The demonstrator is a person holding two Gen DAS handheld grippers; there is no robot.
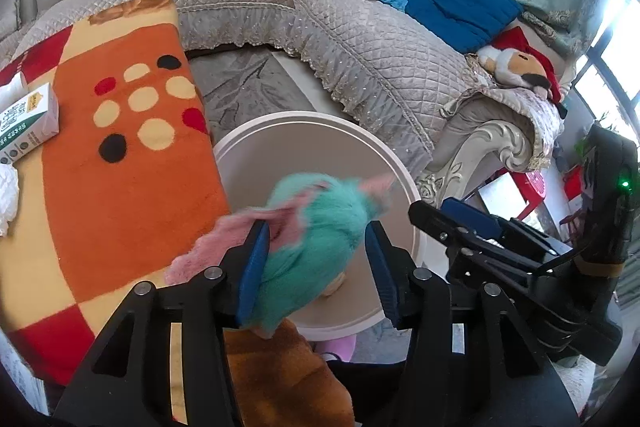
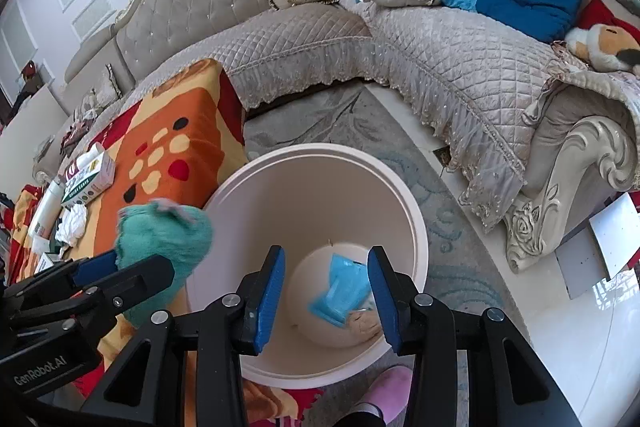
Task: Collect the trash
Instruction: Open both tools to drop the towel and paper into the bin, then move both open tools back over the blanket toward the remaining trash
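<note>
A white round bin stands on the floor by the table's edge. My left gripper holds a fuzzy teal and pink cloth between its fingers, over the bin's near left rim; the cloth is motion-blurred. It shows in the right wrist view left of the bin. My right gripper is open and empty above the bin's mouth. A blue wrapper and a tan scrap lie on the bin's bottom.
An orange patterned blanket covers the table at left. On it lie a green and white box and crumpled white tissue. A quilted grey sofa curves behind. A pink slipper is below the bin.
</note>
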